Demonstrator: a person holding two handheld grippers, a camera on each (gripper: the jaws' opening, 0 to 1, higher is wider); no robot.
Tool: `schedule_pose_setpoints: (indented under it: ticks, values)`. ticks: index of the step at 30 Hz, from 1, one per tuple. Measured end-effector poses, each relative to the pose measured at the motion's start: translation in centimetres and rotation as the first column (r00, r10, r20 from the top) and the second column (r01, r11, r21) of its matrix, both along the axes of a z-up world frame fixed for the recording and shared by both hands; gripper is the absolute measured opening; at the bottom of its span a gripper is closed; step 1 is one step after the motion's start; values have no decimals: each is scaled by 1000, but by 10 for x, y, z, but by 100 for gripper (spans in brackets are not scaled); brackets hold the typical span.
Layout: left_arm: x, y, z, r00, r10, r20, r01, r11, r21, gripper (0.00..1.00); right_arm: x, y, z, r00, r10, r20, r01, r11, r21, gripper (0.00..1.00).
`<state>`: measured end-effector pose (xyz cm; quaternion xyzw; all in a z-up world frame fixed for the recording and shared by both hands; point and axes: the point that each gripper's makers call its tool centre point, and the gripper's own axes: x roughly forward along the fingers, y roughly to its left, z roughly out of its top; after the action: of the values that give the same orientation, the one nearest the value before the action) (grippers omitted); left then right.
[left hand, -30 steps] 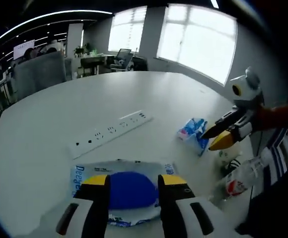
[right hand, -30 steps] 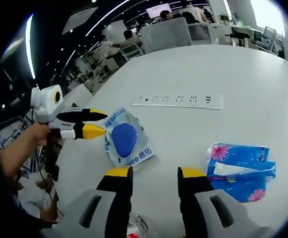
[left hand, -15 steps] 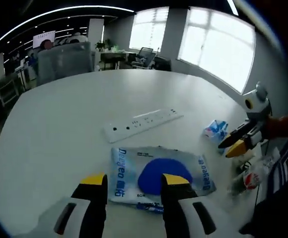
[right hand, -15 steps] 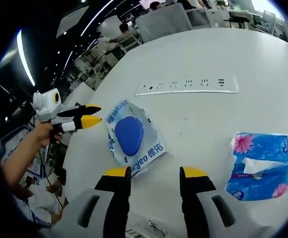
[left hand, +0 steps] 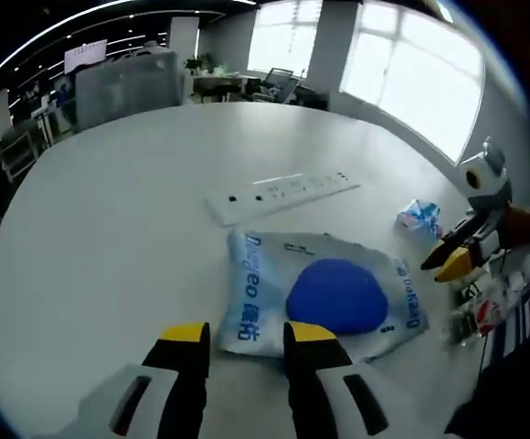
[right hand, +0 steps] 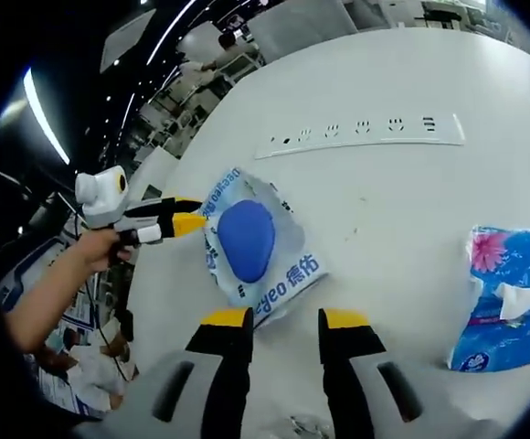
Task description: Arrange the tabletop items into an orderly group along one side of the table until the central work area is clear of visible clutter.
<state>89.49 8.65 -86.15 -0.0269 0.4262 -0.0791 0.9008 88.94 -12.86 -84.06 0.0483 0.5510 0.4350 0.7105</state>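
Observation:
A white-and-blue wipes packet (left hand: 324, 294) with a blue round lid lies flat on the white round table (left hand: 110, 229). It sits just ahead and to the right of my open left gripper (left hand: 247, 337), which holds nothing. Beyond the packet lies a white power strip (left hand: 283, 194), and a blue tissue pack (left hand: 418, 217) rests farther right. In the right gripper view the same packet (right hand: 256, 242) lies ahead of my open, empty right gripper (right hand: 283, 322). There the left gripper (right hand: 187, 219), held by a hand, has its tips at the packet's left edge. The tissue pack (right hand: 512, 297) is at the right.
A clear bottle with a red label (left hand: 484, 311) lies near the table's edge, below the right gripper (left hand: 455, 256). The power strip (right hand: 365, 135) runs across the far side. Office chairs and seated people are beyond the table.
The left gripper view has drawn back, so the packet now lies ahead of the jaws rather than between them. The right gripper's jaws stand slightly closer together, and the tissue pack has slid toward that view's right edge.

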Motion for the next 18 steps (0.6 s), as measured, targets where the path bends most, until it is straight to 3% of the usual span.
schedule_pose_setpoints:
  ticks: [9,14,18]
  values:
    - [-1,3,-11,1000,1,-19,-1,1000,-14,22,-11,7,-21,993,5,-115,-6,1000,-10,24]
    - [0,3,-13,1000,-3,-14,3,1000,-31,19,-17,12,-27,989,19,-147,-22,1000,-13,9]
    - [1,2,-14,1000,-13,-7,13,999,-33,16,-21,16,-28,989,41,-140,-43,999,-12,2]
